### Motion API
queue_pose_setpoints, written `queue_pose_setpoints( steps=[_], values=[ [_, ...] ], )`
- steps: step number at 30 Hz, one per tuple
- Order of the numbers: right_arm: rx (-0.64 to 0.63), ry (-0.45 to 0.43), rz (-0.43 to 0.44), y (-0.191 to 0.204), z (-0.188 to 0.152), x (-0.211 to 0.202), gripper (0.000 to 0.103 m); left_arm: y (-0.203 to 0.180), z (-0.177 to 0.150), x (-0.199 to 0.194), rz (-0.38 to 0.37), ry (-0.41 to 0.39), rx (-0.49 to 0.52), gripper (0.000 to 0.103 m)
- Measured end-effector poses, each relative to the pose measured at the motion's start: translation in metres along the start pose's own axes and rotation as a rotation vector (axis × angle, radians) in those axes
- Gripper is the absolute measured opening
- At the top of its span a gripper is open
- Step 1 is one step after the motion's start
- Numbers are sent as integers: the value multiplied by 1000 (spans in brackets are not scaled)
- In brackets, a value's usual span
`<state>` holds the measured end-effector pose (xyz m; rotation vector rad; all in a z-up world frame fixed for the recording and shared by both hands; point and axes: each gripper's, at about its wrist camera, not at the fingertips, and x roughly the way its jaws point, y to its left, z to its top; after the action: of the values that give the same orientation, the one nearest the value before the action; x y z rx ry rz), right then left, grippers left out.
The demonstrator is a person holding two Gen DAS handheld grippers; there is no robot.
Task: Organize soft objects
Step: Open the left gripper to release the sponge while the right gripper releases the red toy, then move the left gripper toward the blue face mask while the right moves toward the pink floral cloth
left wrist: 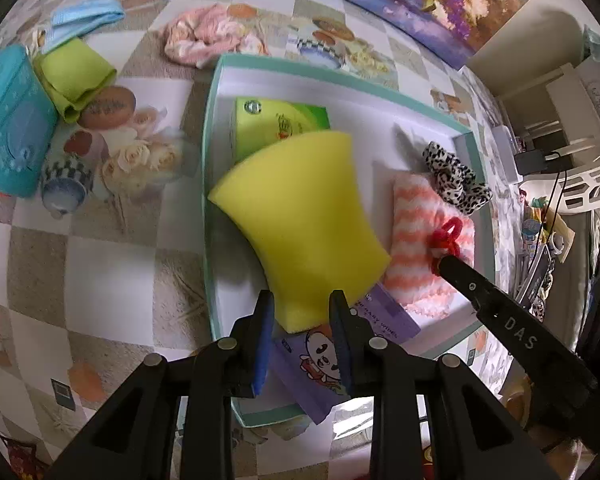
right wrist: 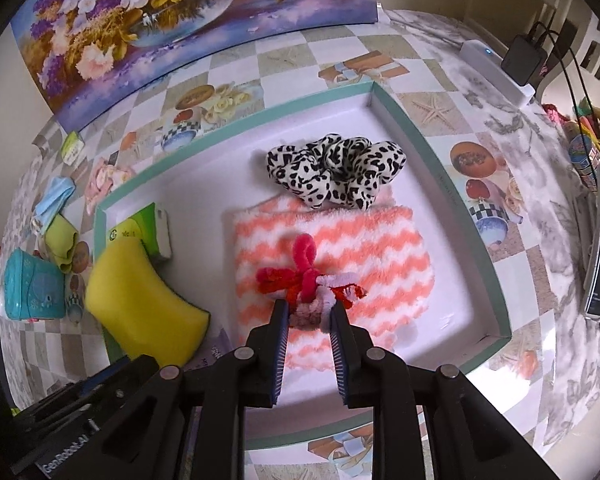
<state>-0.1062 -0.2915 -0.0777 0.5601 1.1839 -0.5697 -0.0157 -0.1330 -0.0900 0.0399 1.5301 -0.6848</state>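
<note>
Both jaws nearly closed: left gripper (left wrist: 302, 300) pinching sponge (left wrist: 300, 216) above tray (left wrist: 211, 128); right gripper (right wrist: 309, 309) pinching pipe-cleaner bundle (right wrist: 306, 278) atop towel (right wrist: 380, 256).

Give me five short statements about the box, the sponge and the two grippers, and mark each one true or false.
1. The left gripper holds a yellow sponge. True.
2. The spotted scrunchie lies on the tablecloth outside the box. False: it lies inside the box, at the far edge of the striped cloth.
3. The right gripper holds a red and white pipe-cleaner bundle over the striped cloth. True.
4. The box holds nothing yet. False: a green packet, a purple wipes pack, the striped cloth and the scrunchie are in it.
5. The pink cloth lies on the table outside the box. True.
</note>
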Motion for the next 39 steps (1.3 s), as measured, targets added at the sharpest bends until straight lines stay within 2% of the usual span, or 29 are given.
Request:
queue_pose_setpoints(
  steps=[4, 6, 8, 11, 13, 15, 17, 21, 24, 28, 30, 33, 34, 39],
  values=[
    [7, -7, 3, 0, 0, -2, 24, -5, -3, -1, -22, 11, 11, 29],
    [9, -13, 0, 0, 1, -4, 29, -8, -3, -7, -25, -2, 23, 30],
    [9, -22, -2, 0, 1, -7, 38, -10, -1, -12, -26, -15, 25, 32],
    [10, -34, -7, 1, 2, -10, 43, -8, 2, -21, -19, -40, 18, 38],
    [8, -37, -10, 1, 2, -11, 44, -5, 4, -28, -2, -67, 13, 42],
    [6, -34, -15, 2, 2, -10, 51, -1, 7, -34, 29, -96, 5, 56],
    [2, -28, -22, 3, 1, -8, 63, 2, 11, -38, 76, -117, -4, 67],
    [-10, -19, -31, 6, 1, -5, 67, 9, 14, -44, 177, -164, -10, 74],
    [-24, -14, -39, 8, 0, -3, 73, 16, 14, -47, 210, -184, -24, 83],
    [-46, -9, -55, 12, -1, 0, 80, 21, 14, -49, 244, -206, -33, 84],
    [-59, -12, -67, 14, -1, 0, 84, 24, 14, -50, 252, -213, -41, 92],
    [-77, -26, -84, 16, -1, -1, 96, 24, 16, -49, 259, -224, -60, 95],
    [-83, -31, -91, 17, -1, -2, 103, 25, 17, -51, 258, -225, -67, 95],
    [-110, -36, -108, 22, -1, -1, 103, 28, 18, -53, 267, -230, -83, 95]
  ],
)
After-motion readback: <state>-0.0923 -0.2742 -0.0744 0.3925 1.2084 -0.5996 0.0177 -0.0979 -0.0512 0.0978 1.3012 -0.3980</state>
